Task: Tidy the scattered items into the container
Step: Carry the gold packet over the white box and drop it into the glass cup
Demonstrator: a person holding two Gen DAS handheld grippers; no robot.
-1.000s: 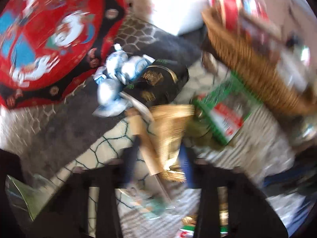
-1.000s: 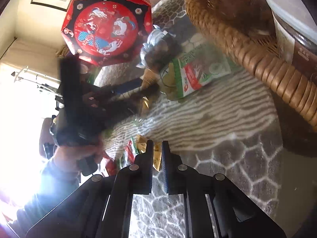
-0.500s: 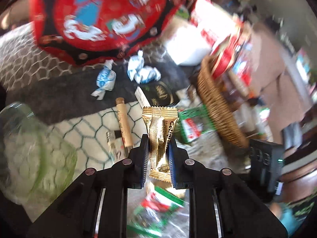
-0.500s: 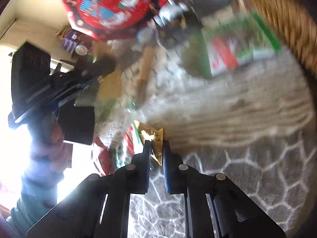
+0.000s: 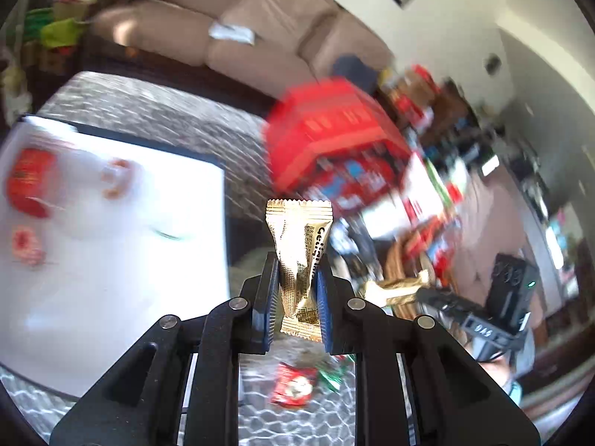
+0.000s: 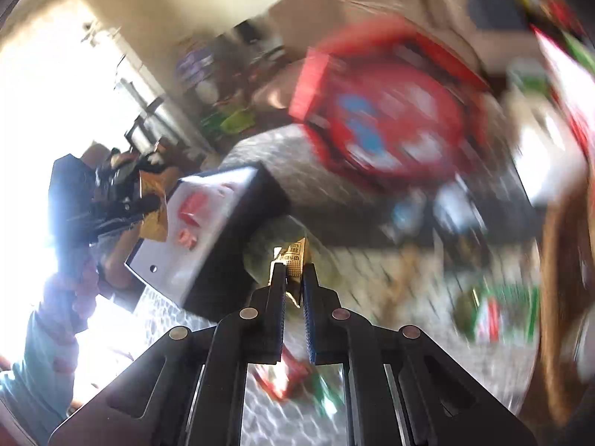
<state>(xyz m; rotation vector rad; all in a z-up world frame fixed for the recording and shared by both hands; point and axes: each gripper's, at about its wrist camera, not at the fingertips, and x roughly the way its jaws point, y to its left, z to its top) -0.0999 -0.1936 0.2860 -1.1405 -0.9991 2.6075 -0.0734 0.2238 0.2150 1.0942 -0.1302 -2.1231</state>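
Between the blue-padded fingers of the left gripper (image 5: 296,290) stands a gold foil packet (image 5: 300,256), pinched at its lower half, upright, its crimped top edge well clear of the fingertips and dark print running down one side. The jaws are drawn in narrow on it. Directly below these tongs, on the grey honeycomb-patterned rug (image 5: 297,423), lies a small red wrapper (image 5: 293,390) with a scrap of green beside it. To the left of the fingers and close to them is the white container (image 5: 111,260), a pale box with a dark outer wall; red pieces (image 5: 28,182) lie inside it, blurred. Up and to the right past the packet is the red octagonal tin (image 5: 334,137), smeared by motion. Behind all of it a beige sofa (image 5: 230,33) runs across the far side.

The right gripper (image 6: 293,278) is likewise closed narrow on a second gold packet (image 6: 295,256), only a small corner of which shows above its fingertips. Under these tongs the same red wrapper (image 6: 282,375) shows on the rug. Left of and just beyond the fingertips sits the white container (image 6: 193,230), seen at a corner. Farther left, the other gripper holds its gold packet (image 6: 154,204) up beside the container's edge. Ahead and to the right hangs the blurred red tin (image 6: 390,111); at the far right edge a brown wicker basket (image 6: 557,297) rises.
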